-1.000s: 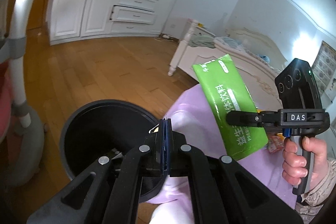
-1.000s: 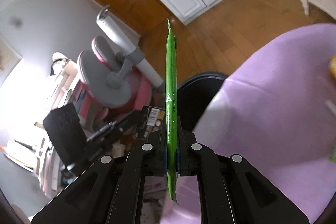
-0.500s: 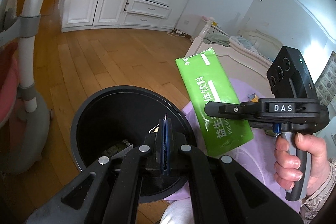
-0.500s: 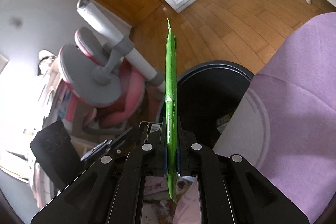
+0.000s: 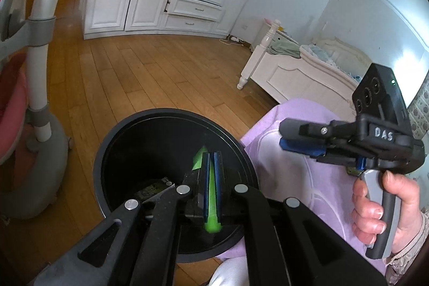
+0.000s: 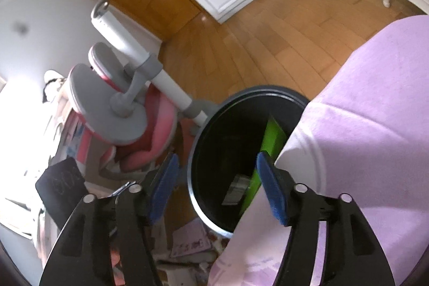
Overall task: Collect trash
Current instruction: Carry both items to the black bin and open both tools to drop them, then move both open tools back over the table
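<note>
A black round bin stands on the wood floor beside a lilac-covered surface. The green drink packet lies loose inside the bin, leaning on its right wall. My right gripper hangs above the bin, jaws opening wide, nothing between the blue pads. My left gripper points into the bin from the near side. Its jaws are opening by a narrow slit, and green shows through the gap. A dark wrapper lies on the bin's bottom.
The lilac cloth borders the bin on the right. A pink and grey chair stands to the left. Papers litter the floor near it. White wardrobe and bed are farther off.
The right jaws opened and the green packet fell into the bin. The left jaws parted slightly, and the thin scrap seen between them earlier is gone from view.
</note>
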Tool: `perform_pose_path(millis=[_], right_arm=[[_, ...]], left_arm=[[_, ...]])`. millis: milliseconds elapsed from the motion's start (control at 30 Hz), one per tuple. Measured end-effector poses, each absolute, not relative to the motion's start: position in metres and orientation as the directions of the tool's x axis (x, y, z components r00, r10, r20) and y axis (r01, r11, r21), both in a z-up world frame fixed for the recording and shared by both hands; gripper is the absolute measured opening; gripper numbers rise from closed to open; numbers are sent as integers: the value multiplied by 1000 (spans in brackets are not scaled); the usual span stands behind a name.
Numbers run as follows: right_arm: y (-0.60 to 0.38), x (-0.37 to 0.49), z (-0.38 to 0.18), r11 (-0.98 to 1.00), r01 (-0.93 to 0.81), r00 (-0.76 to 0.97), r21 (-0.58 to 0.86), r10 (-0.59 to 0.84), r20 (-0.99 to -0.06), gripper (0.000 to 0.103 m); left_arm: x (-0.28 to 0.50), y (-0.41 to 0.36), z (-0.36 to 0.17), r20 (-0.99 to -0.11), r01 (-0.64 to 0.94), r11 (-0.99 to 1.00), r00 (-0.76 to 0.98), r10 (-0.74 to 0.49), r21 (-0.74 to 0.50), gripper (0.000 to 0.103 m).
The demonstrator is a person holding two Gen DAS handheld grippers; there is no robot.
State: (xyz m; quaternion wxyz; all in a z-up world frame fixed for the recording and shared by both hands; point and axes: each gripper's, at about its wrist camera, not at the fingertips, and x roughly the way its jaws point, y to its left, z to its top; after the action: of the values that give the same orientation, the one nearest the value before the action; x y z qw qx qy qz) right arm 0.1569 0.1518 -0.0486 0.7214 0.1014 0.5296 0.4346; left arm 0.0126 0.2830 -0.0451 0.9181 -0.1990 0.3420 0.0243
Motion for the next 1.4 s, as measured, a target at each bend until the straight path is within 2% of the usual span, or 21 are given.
perform_pose_path(millis=[167, 200, 267, 300, 333, 433, 600, 633, 700, 767, 900, 1200, 1400], right_arm=[[132, 150, -33, 578, -519, 82, 630, 767, -636, 62], [125, 148, -27, 572, -521, 93, 633, 775, -624, 62], [112, 145, -18, 566, -520, 110, 639, 787, -608, 62], [105, 144, -14, 563, -520, 121, 642, 792, -598, 62], [98, 143, -11, 564, -518, 131, 643, 795, -592, 62], [71, 140, -1, 575, -508, 170, 642, 797, -580, 65], [25, 134, 10, 603, -499, 231, 622, 785, -575, 82], [14, 132, 13, 609, -500, 242, 616, 781, -576, 83], [-6, 129, 18, 616, -508, 262, 603, 777, -573, 85], [-27, 126, 22, 624, -511, 287, 591, 772, -567, 91], [-69, 119, 29, 645, -513, 336, 566, 758, -559, 98], [-153, 98, 29, 784, -490, 480, 382, 608, -632, 98], [-181, 90, 7, 834, -481, 506, 270, 516, -692, 98]], left_arm=[[11, 270, -40, -647, -165, 925, 755, -105, -344, 7], [11, 267, -38, -646, -158, 927, 755, -108, -340, 12], [10, 258, -34, -642, -146, 934, 759, -105, -325, 43], [8, 251, -29, -635, -147, 940, 768, -87, -307, 75], [4, 241, -23, -610, -143, 948, 790, -64, -284, 89], [4, 218, -13, -587, -92, 962, 806, -80, -258, 89], [8, 166, 0, -574, 7, 977, 808, -131, -213, 96], [8, 158, 0, -572, 25, 979, 808, -140, -204, 97], [8, 135, 2, -570, 77, 981, 805, -167, -179, 97], [7, 114, 4, -571, 130, 978, 796, -199, -160, 97], [4, 75, 4, -575, 240, 962, 772, -270, -130, 97], [-7, 8, -11, -612, 438, 895, 685, -394, -86, 97], [-10, -23, -27, -654, 519, 853, 627, -424, -55, 97]])
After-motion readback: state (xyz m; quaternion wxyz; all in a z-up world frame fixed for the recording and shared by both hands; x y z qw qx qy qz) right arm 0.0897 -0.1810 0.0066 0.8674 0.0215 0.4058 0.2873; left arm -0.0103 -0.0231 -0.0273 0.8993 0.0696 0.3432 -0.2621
